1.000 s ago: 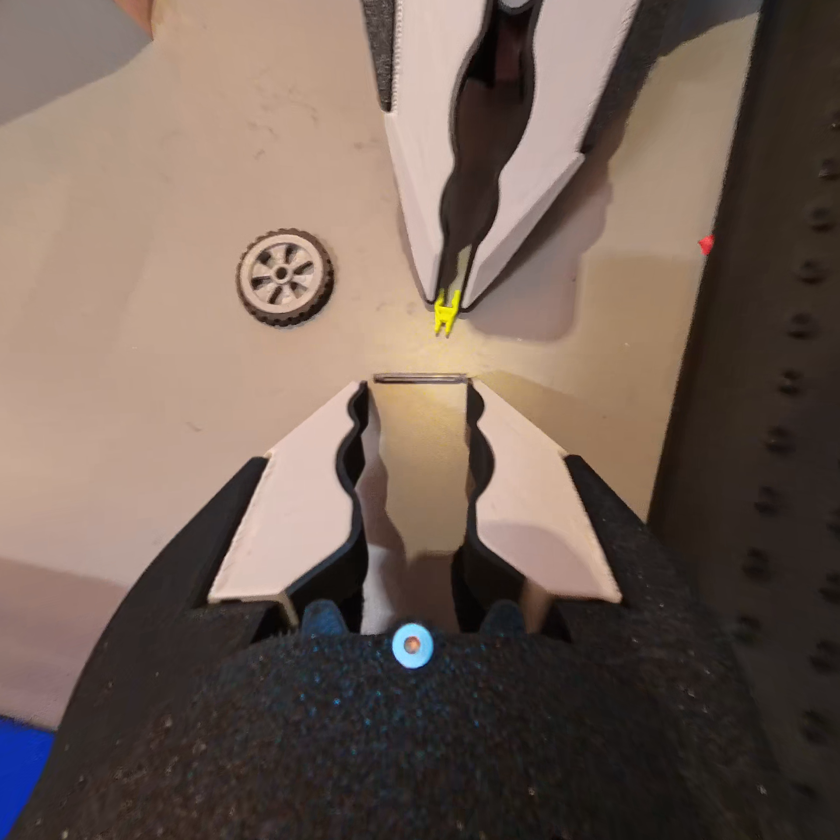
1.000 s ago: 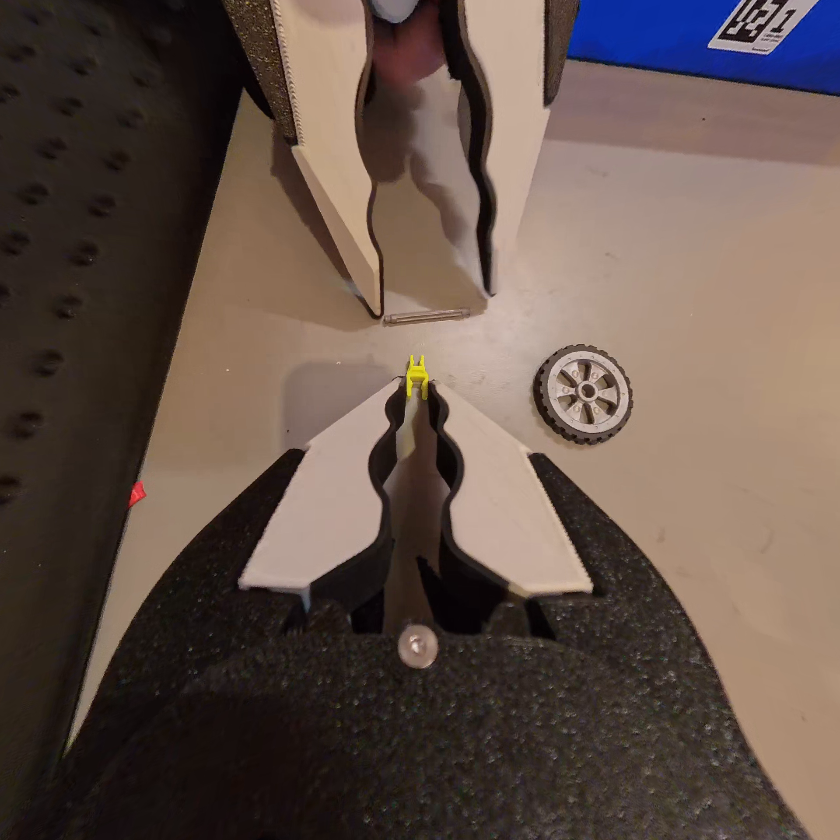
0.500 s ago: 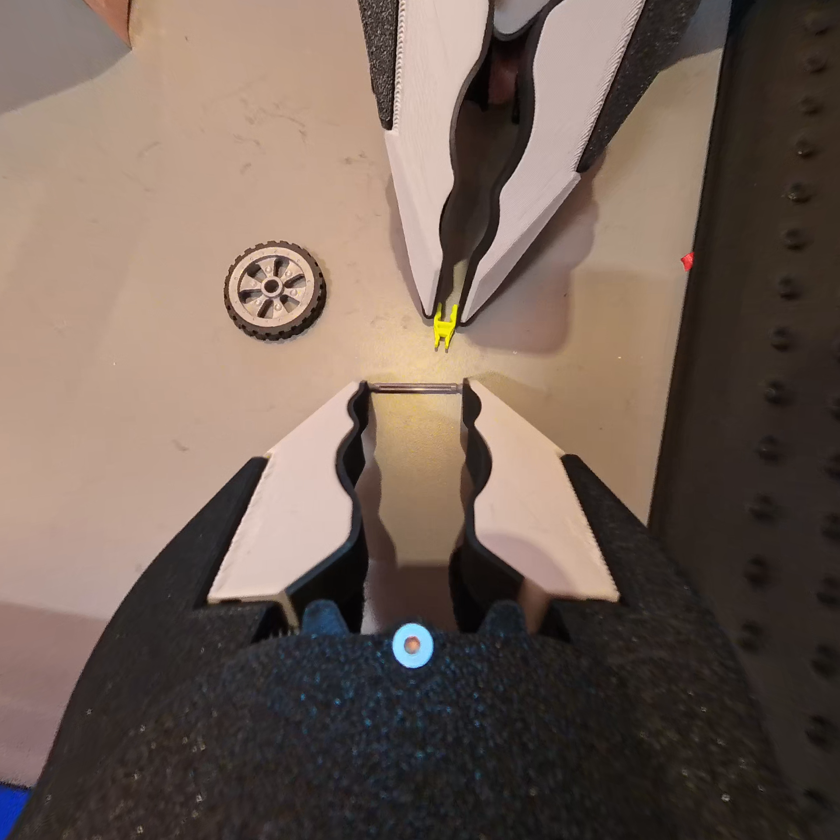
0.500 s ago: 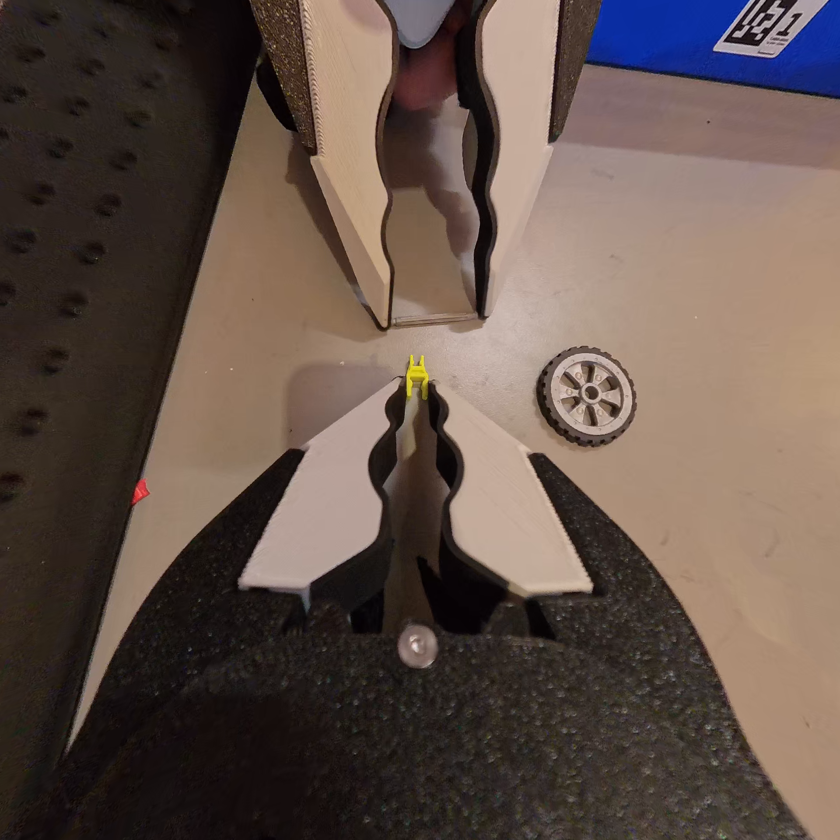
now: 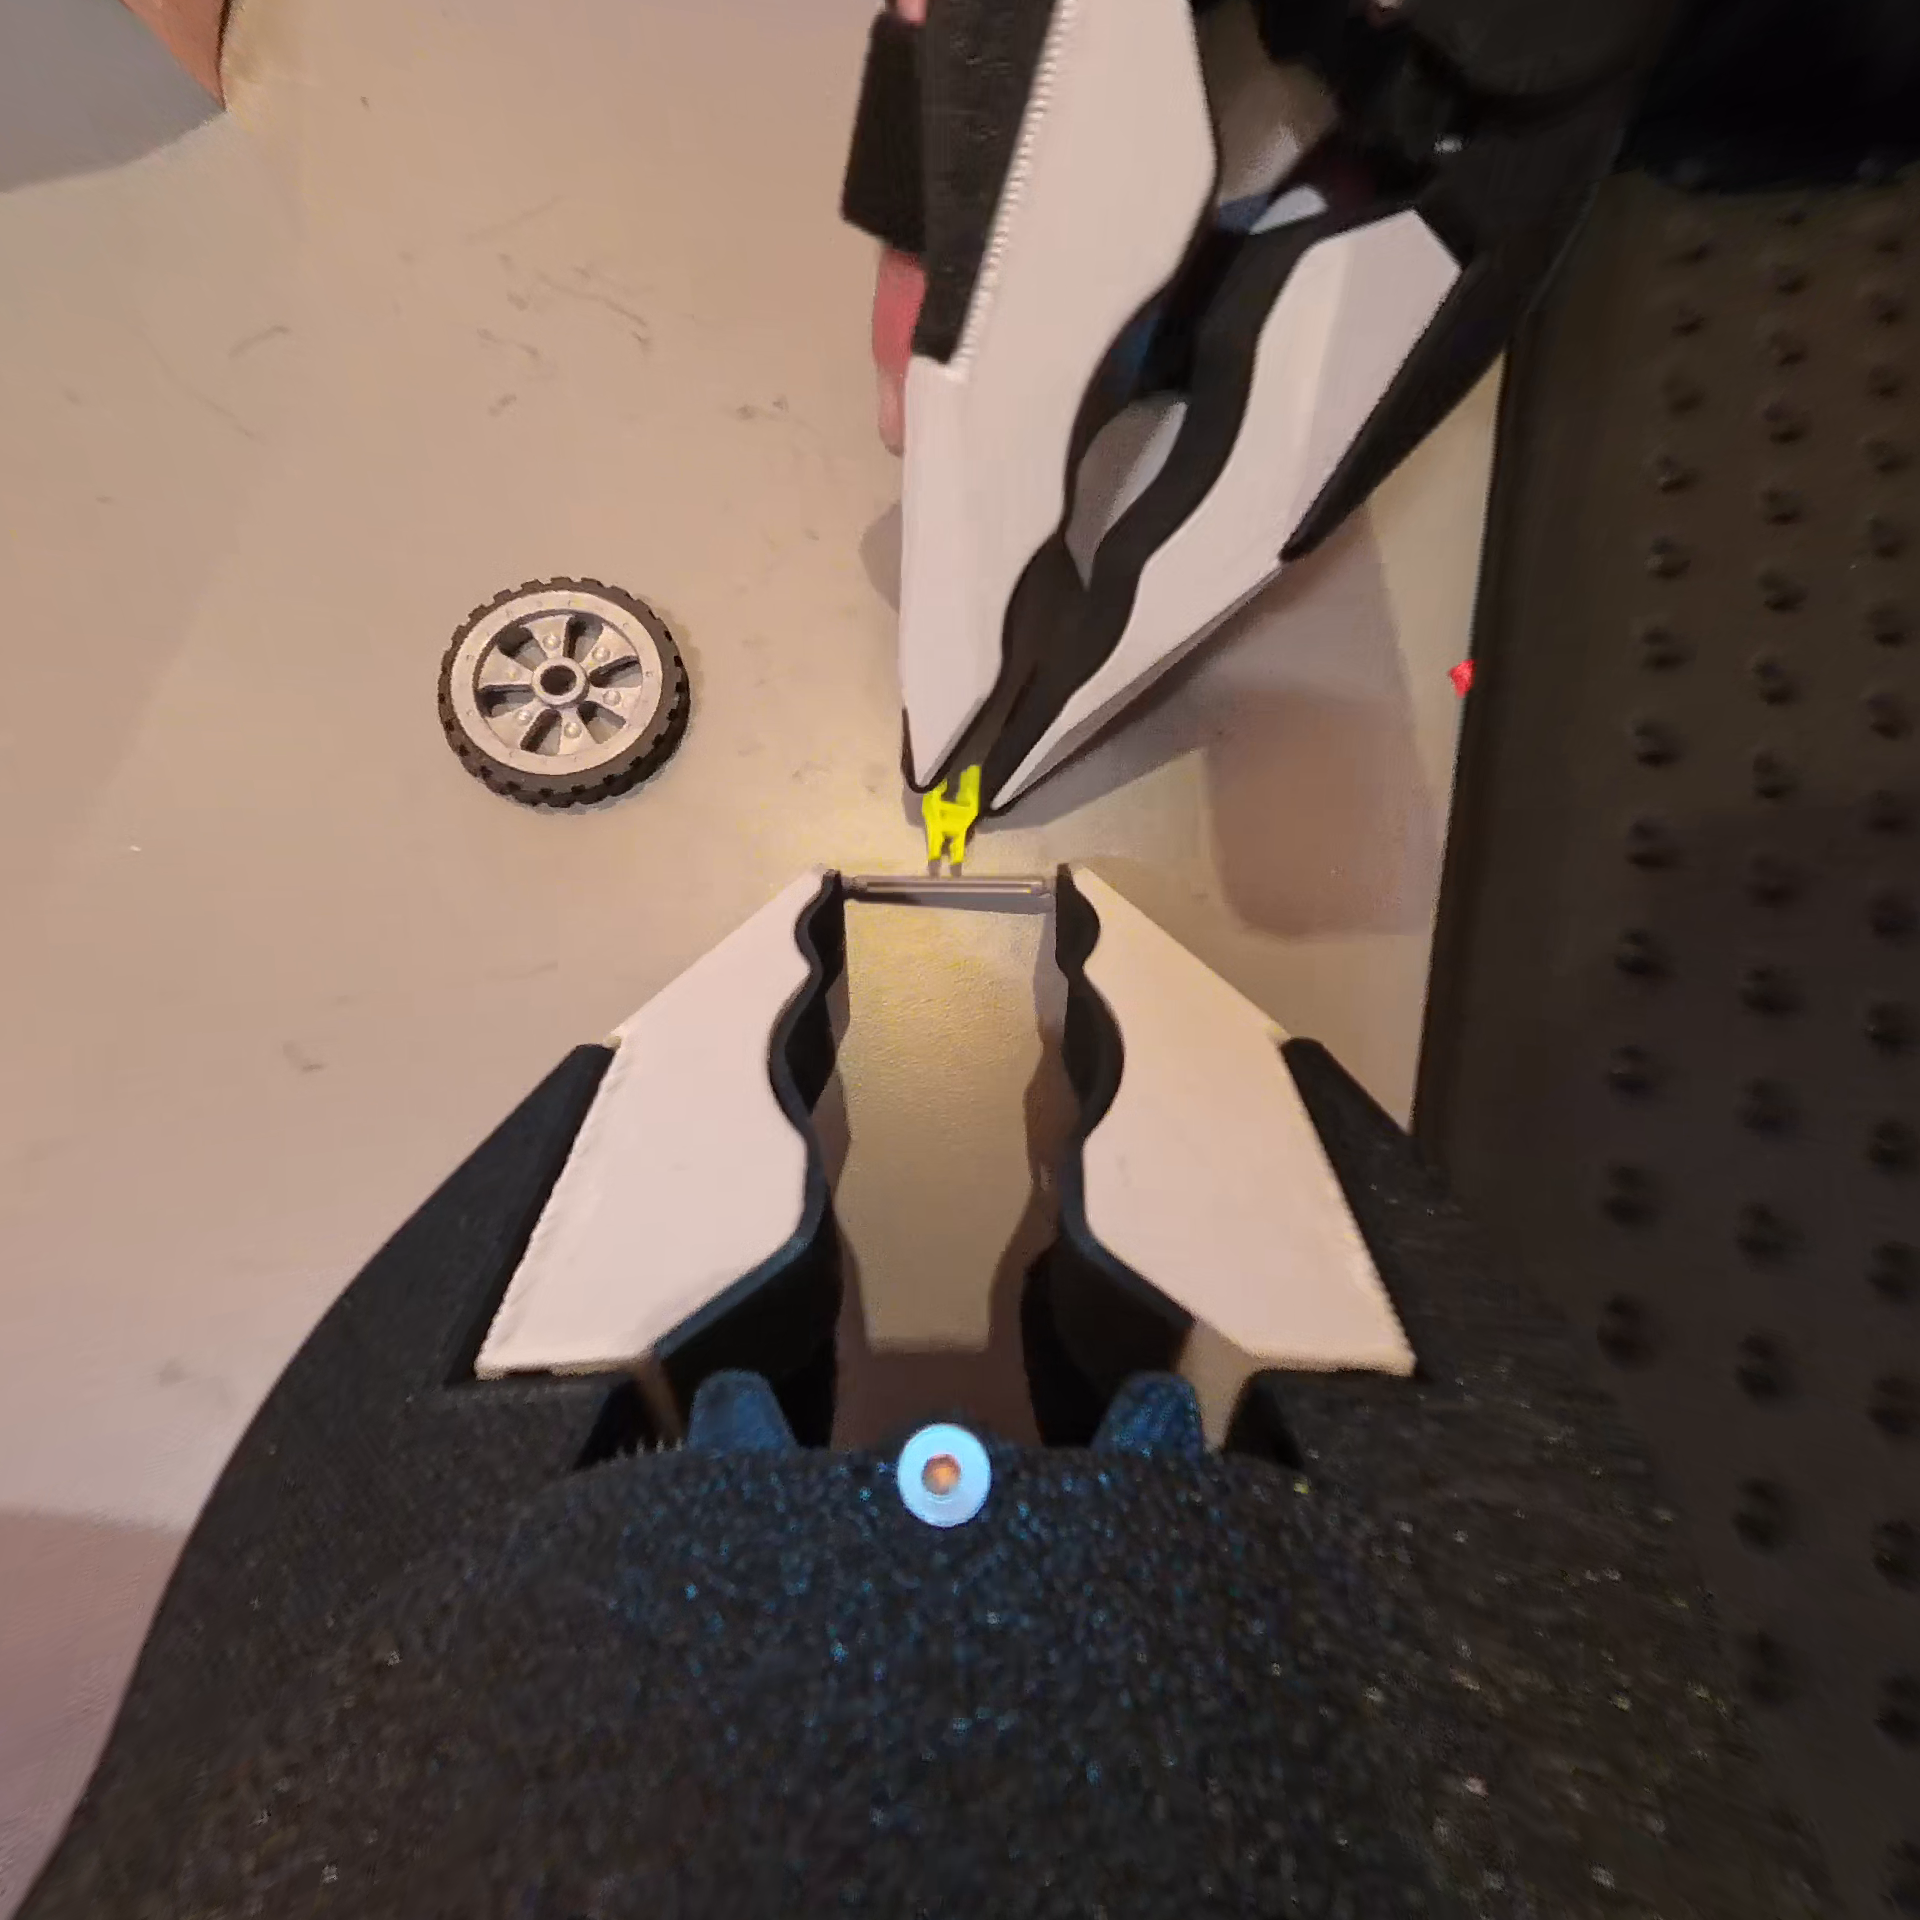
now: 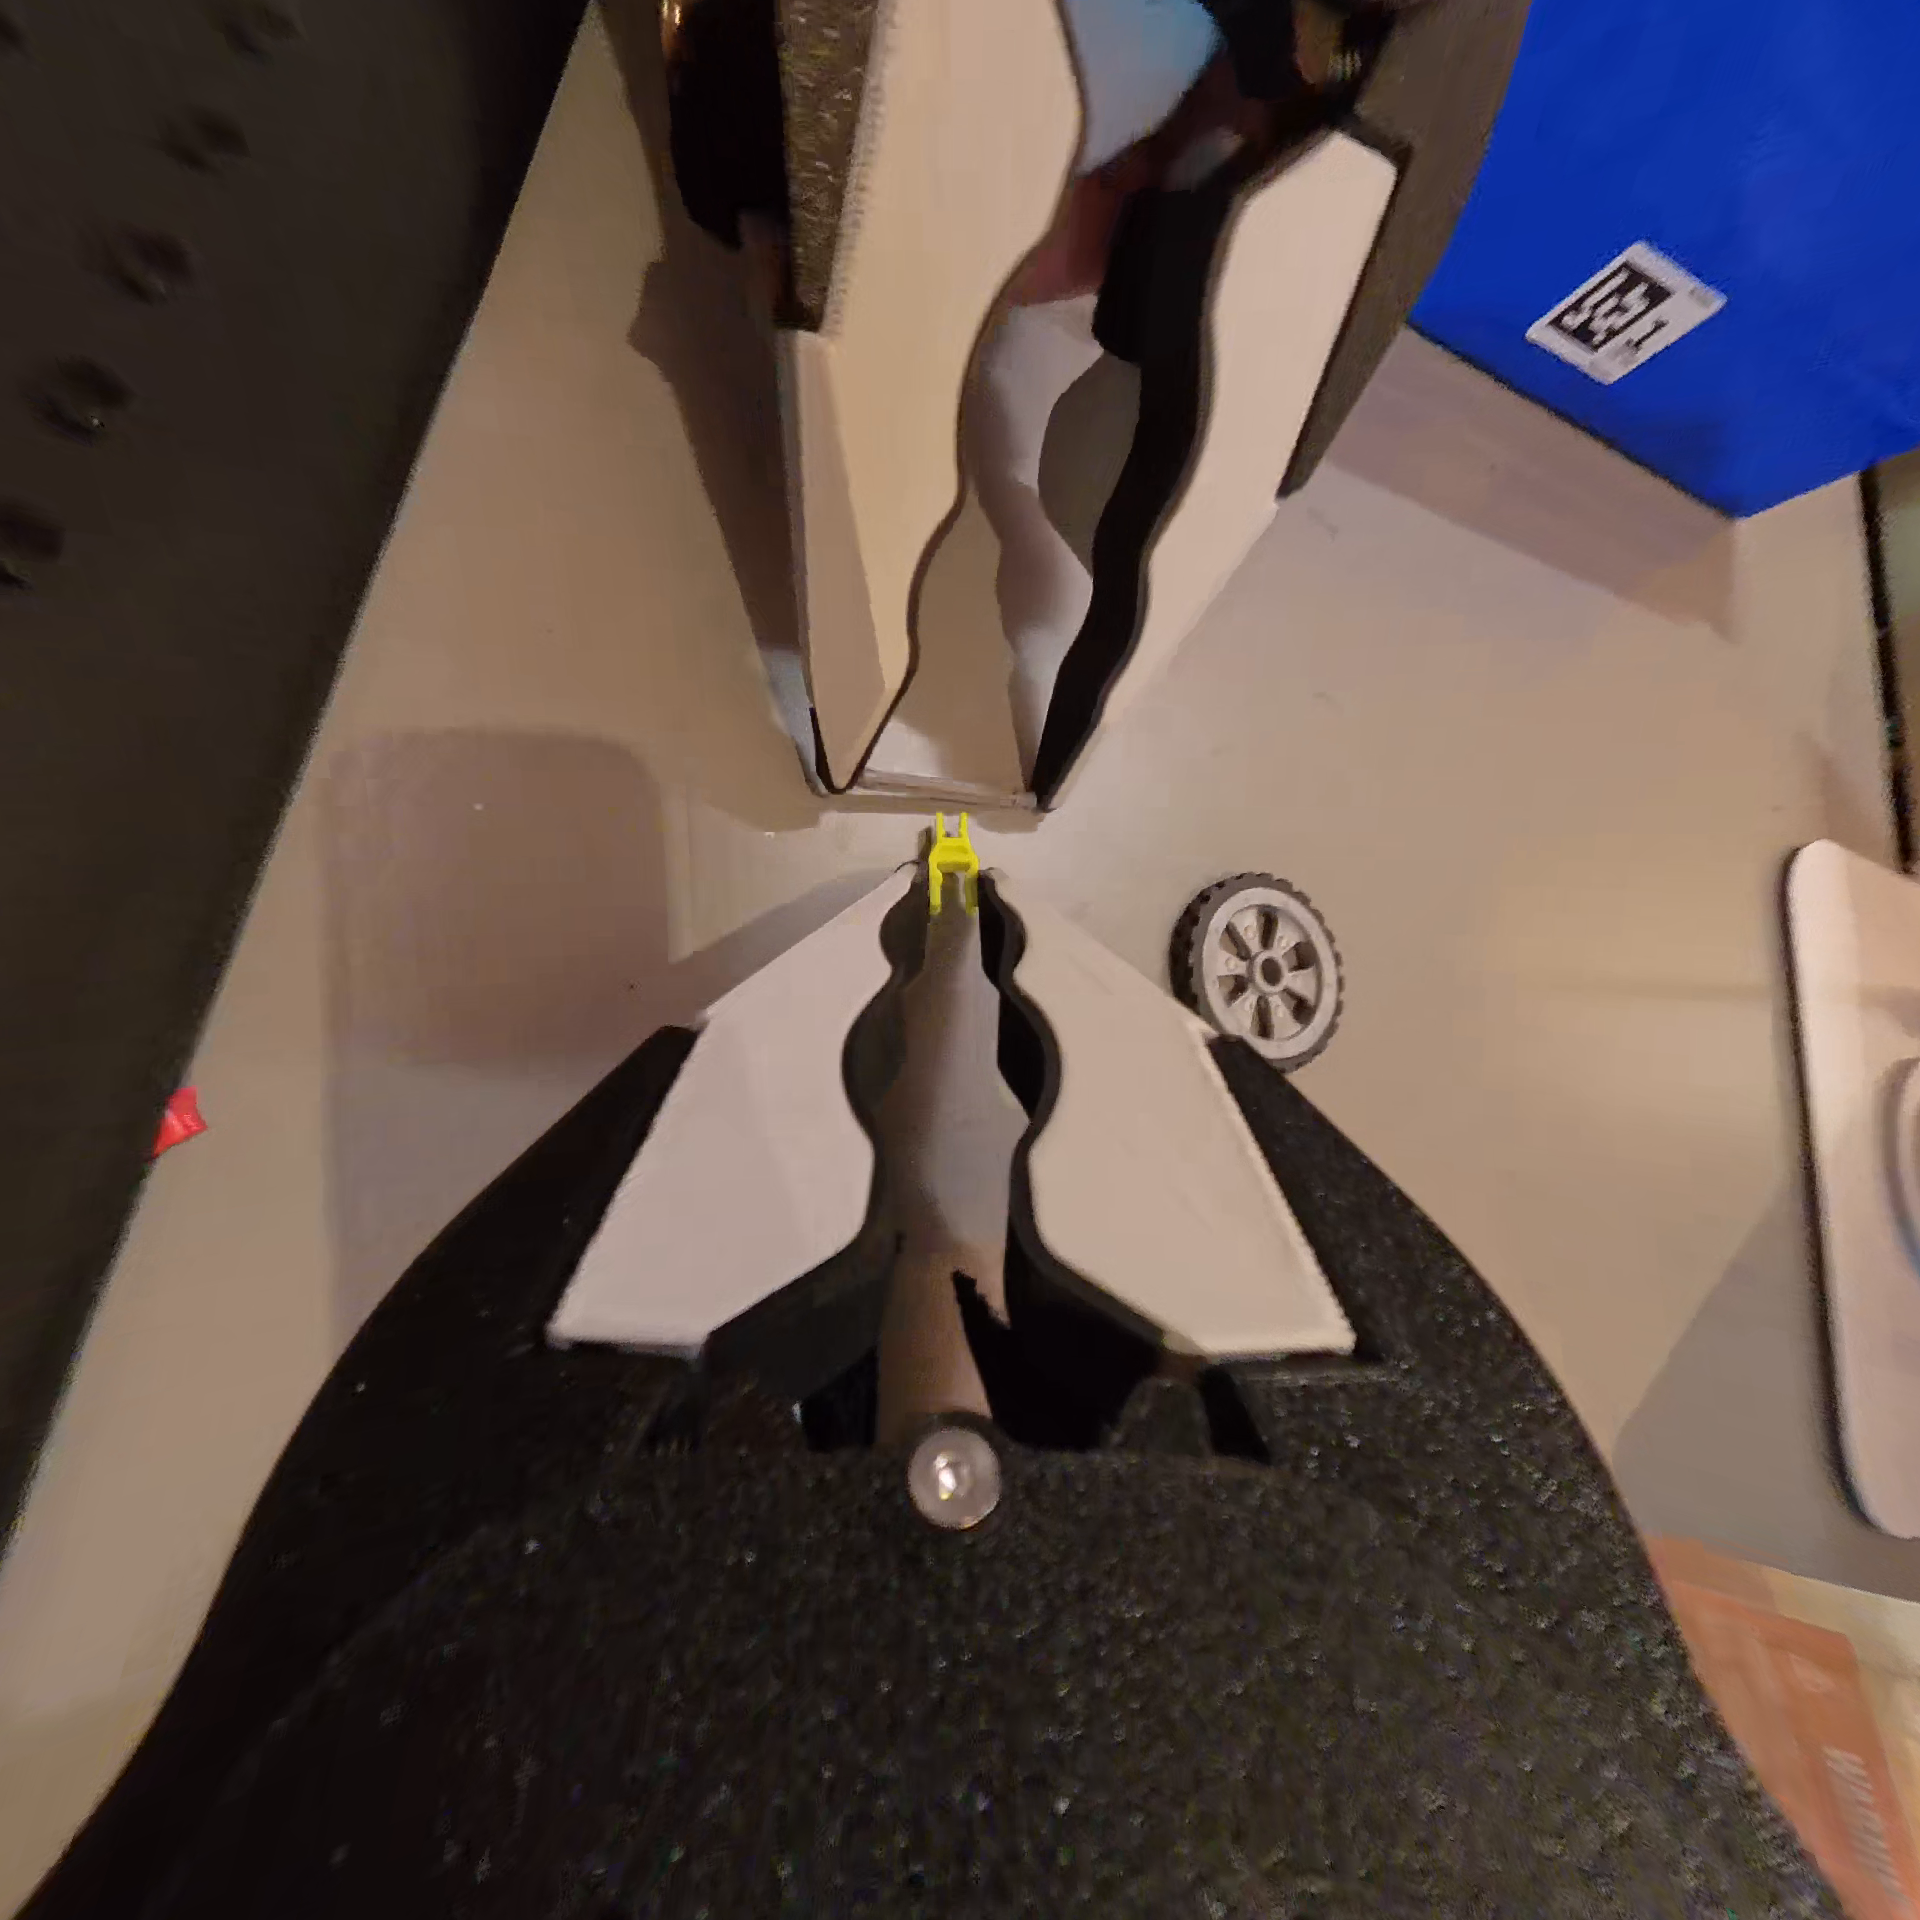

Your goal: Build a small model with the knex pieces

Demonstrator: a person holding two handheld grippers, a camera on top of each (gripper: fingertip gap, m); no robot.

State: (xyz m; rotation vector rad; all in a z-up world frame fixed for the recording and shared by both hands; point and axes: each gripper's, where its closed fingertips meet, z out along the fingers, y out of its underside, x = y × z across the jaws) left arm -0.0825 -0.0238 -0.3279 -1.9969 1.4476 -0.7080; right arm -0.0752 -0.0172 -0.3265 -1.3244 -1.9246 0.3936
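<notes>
My left gripper point(image 5: 945, 888) holds a thin metal rod point(image 5: 940, 886) end to end between its fingertips, low over the beige table point(image 5: 312, 416). My right gripper point(image 6: 951, 883) faces it and is shut on a small yellow clip point(image 6: 951, 868). The clip's forked end points at the middle of the rod point(image 6: 935, 798) and touches it or nearly does. In the left wrist view the right gripper point(image 5: 956, 790) comes in tilted from the upper right with the clip point(image 5: 951, 821). In the right wrist view the left gripper point(image 6: 930, 790) is straight ahead.
A grey toy wheel with a black tyre point(image 5: 564, 691) lies flat on the table beside the grippers; it also shows in the right wrist view point(image 6: 1257, 971). A black studded mat point(image 5: 1714, 935) borders the table, with a small red piece point(image 5: 1462, 675) at its edge. A blue box point(image 6: 1714, 208) and a white tray point(image 6: 1860, 1143) stand at the right.
The left fingertips moved forward around the rod, which had lain just ahead of them. The right gripper tilted and brought the yellow clip up to the rod.
</notes>
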